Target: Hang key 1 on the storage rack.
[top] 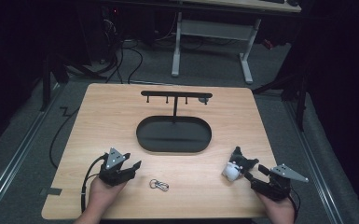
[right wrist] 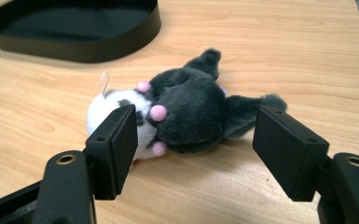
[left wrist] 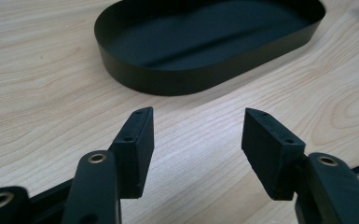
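We hold the left gripper [top: 131,166] with jaws spread wide over bare wooden table [top: 102,112], nothing between them. Just to its right lies a small metal clasp [top: 159,185]. Our right gripper [right wrist: 193,135] is also agape, its jaws flanking a black-and-white plush toy [right wrist: 182,114] (pink dots on its head) without clamping it. Ahead sits the black oval tray [top: 173,134], with a hook stand [top: 176,96] rising from its far side.

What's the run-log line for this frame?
left gripper: open, idle | right gripper: open, jaws flanking plush toy | metal clip: on table
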The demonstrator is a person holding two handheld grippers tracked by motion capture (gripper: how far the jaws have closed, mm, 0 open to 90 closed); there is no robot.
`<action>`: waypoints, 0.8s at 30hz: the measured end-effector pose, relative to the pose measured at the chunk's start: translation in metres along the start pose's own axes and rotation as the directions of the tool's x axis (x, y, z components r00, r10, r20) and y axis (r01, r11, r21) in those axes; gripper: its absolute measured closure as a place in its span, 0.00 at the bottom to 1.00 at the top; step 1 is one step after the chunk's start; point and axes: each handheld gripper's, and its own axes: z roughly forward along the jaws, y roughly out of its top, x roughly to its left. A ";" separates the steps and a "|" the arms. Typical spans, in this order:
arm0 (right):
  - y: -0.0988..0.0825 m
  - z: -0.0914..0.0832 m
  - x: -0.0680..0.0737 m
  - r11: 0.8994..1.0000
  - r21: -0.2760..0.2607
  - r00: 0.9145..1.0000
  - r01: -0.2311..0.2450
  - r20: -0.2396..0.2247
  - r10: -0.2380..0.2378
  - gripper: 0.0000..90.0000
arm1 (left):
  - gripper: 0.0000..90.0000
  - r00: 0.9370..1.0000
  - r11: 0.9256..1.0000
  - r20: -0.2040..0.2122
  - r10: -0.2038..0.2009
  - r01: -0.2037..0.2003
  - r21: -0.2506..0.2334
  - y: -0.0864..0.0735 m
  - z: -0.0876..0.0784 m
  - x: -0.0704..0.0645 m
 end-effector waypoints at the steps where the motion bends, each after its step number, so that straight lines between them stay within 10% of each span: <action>1: 0.000 0.000 0.001 1.000 0.004 1.000 0.008 0.006 -0.008 0.35 | 0.49 1.000 1.000 -0.007 0.010 -0.010 0.001 0.000 0.002 -0.001; 18: -0.005 -0.005 -0.004 0.999 0.005 0.998 0.051 0.025 -0.051 0.53 | 0.50 1.000 0.999 -0.008 0.026 -0.026 -0.029 0.002 0.001 -0.005; 24: -0.004 0.001 -0.013 0.995 0.078 0.995 0.065 0.074 -0.071 1.00 | 0.49 0.999 0.999 -0.014 0.032 -0.032 -0.030 0.001 -0.001 -0.005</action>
